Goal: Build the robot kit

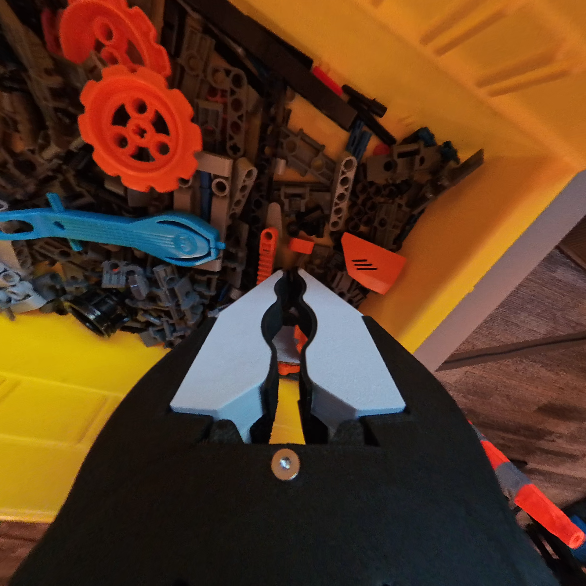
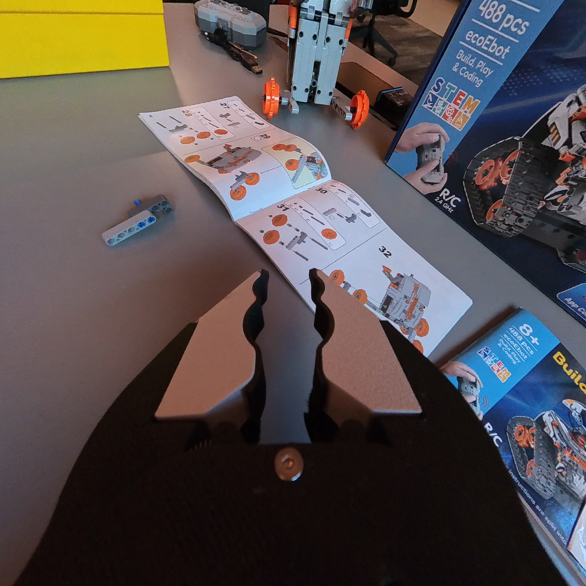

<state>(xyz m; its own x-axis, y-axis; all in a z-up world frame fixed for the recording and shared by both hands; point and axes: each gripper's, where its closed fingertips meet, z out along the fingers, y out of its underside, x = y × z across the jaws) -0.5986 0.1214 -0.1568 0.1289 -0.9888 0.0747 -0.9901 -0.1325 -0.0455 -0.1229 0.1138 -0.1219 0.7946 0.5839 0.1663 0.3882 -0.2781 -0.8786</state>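
Left wrist view: left tool (image 1: 290,275) nearly closed over brick pile (image 1: 222,196); right tool (image 2: 288,273) parted above booklet (image 2: 304,209)

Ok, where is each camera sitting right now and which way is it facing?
Left wrist view: on the left gripper, looking down into a yellow bin of building parts; its nearly closed fingers show.
Right wrist view: on the right gripper, facing across the grey table at an open instruction booklet; its open fingers show.
Shared: probably the yellow bin.
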